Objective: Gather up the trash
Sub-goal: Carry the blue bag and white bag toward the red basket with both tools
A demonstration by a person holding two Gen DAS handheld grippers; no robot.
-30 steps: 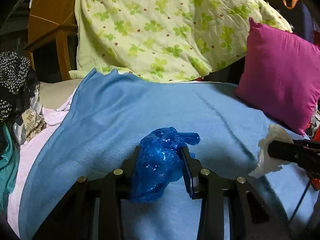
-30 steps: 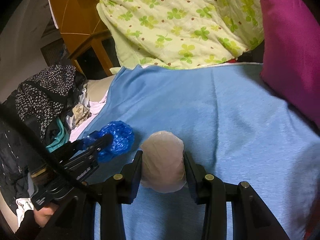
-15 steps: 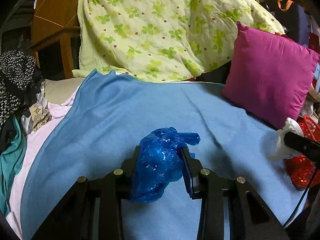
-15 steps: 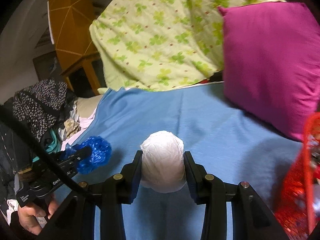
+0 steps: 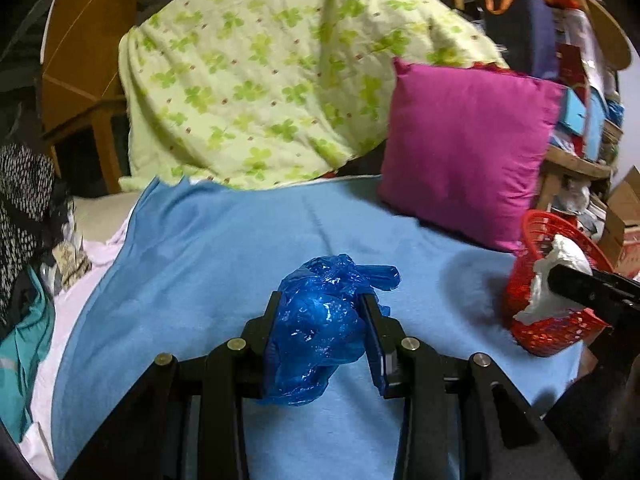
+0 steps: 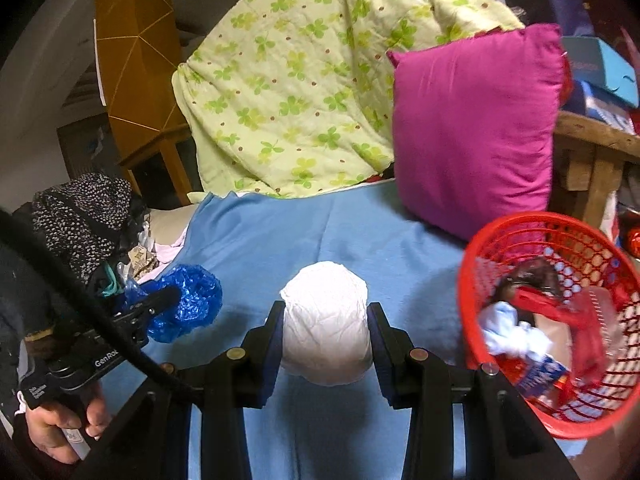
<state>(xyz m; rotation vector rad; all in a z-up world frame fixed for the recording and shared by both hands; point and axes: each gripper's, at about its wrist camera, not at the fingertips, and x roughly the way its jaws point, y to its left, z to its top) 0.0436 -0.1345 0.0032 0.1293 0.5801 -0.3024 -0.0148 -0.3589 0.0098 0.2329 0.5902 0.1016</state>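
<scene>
My left gripper [image 5: 322, 312] is shut on a crumpled blue plastic bag [image 5: 320, 328], held above the light blue blanket [image 5: 200, 264]. My right gripper [image 6: 326, 320] is shut on a white paper wad [image 6: 326, 320]. A red mesh basket [image 6: 472, 264] stands at the bed's right edge, holding several pieces of trash. In the left wrist view the right gripper [image 5: 560, 280] with the white wad [image 5: 556, 276] hangs in front of the basket [image 5: 560, 332]. The right wrist view shows the left gripper [image 6: 172, 294] with the blue bag [image 6: 192, 304] at lower left.
A magenta pillow [image 5: 464, 148] leans at the back right of the bed, beside a green clover quilt [image 5: 272, 76]. Piled clothes [image 5: 24, 208] lie along the left side. A cluttered wooden shelf [image 5: 580, 160] and a cardboard box [image 5: 628, 200] stand beyond the basket. A hand [image 6: 56, 428] grips the left tool.
Both grippers have swept to the right and risen, still holding their trash. The red basket has come into view, and the right gripper with the white wad is now close to it.
</scene>
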